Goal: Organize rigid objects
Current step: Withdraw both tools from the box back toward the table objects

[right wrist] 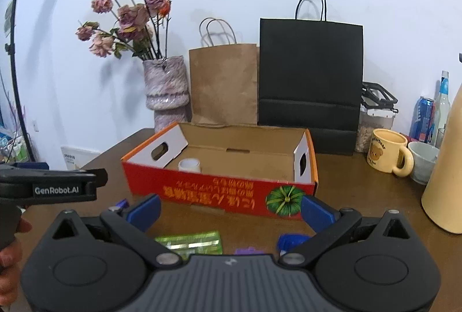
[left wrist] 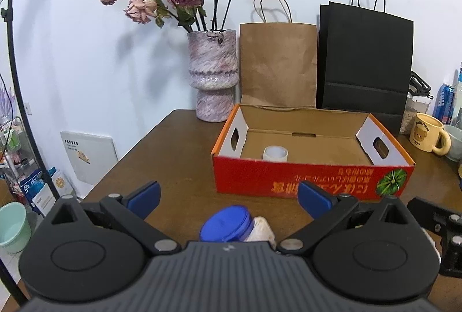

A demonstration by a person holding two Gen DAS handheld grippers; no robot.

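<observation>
- Table [left wrist: 179,138]: dark brown wood, smooth, faint sheen.
- Cardboard box [left wrist: 288,176], centre of frame: glossy red print outside, raw matt brown inside.
- Vase [left wrist: 212,72]: mottled pink glaze, rough-looking.
- Two paper bags, one brown [left wrist: 278,63], one black [left wrist: 365,60]: matt.
- Mug [right wrist: 387,151], right: glossy cream ceramic.
- Green packet [right wrist: 192,244], lower centre: shiny foil.

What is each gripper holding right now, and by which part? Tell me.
Nothing is held. The left gripper is open above a blue-lidded jar without gripping it; the right gripper is open over a green packet.
</observation>
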